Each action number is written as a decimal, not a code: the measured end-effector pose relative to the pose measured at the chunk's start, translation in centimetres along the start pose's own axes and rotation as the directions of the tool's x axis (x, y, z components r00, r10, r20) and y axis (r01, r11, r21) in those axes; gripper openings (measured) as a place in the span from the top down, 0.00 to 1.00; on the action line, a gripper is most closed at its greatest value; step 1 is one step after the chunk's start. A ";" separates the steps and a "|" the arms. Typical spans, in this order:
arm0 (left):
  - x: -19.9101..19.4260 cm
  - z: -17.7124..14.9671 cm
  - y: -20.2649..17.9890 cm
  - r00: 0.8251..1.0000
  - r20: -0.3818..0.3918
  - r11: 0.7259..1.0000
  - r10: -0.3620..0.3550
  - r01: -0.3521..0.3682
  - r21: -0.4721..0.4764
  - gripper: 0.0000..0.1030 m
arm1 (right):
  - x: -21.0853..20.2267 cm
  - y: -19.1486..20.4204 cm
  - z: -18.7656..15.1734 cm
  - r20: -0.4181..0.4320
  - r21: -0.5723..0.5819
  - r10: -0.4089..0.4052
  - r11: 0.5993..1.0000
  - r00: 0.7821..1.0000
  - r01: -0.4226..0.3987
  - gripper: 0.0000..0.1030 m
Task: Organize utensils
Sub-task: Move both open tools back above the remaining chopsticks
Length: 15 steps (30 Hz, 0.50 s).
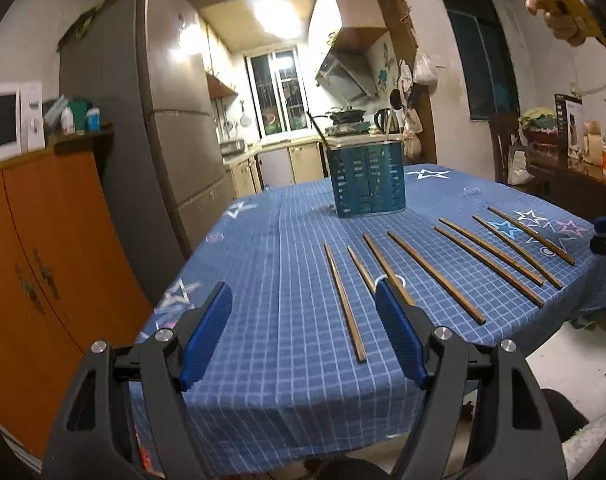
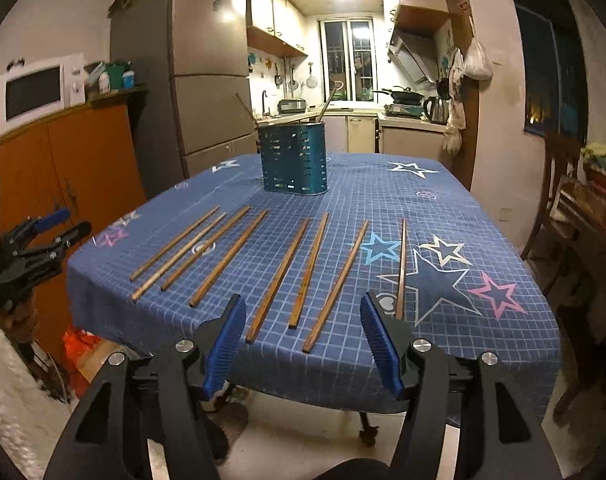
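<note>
Kitchen-dining room under ceiling light; table covered with a blue checked cloth printed with stars, a refrigerator and an orange cabinet to the left. Eight wooden chopsticks lie in a loose row across the near half of the cloth, all flat, roughly parallel, none touching the next as far as can be seen. A teal slotted utensil holder stands upright beyond them, farther ahead of both grippers, with a few sticks leaning out of its top. Left gripper: jaws wide apart, nothing between the pads, held above the near left edge of the table; the leftmost chopstick lies just ahead, between the two fingers in view. Right gripper: jaws apart, empty, just short of the near table edge; the near ends of three chopsticks lie directly ahead between its fingers. Neither gripper touches a chopstick.
</note>
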State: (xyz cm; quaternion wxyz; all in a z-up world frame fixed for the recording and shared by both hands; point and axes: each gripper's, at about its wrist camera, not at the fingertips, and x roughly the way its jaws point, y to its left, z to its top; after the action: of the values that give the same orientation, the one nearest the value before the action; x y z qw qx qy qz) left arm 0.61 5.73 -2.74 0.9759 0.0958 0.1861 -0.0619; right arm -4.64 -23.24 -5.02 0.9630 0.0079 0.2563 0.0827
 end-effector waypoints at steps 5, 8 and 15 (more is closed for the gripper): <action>-0.2 -1.5 -0.1 1.000 -0.022 1.000 -0.018 0.018 -0.016 0.31 | 0.4 1.8 -0.8 -0.006 -0.067 -0.025 0.997 1.000 0.024 0.41; -0.5 -2.2 -0.6 0.999 -0.025 1.000 -0.025 0.025 -0.001 0.31 | 0.4 3.0 -1.4 0.006 -0.114 -0.028 0.993 1.000 0.028 0.41; -0.9 -2.6 -1.7 0.999 -0.014 0.998 -0.044 0.045 0.040 0.31 | 0.3 5.0 -2.5 0.026 -0.212 -0.048 0.976 0.998 0.053 0.41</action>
State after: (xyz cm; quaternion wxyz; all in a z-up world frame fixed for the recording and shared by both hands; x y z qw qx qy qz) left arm -1.38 4.72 -5.01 0.9709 0.1116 0.1933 -0.0867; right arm -6.37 -18.37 -7.04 0.9628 -0.1008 0.2360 0.0850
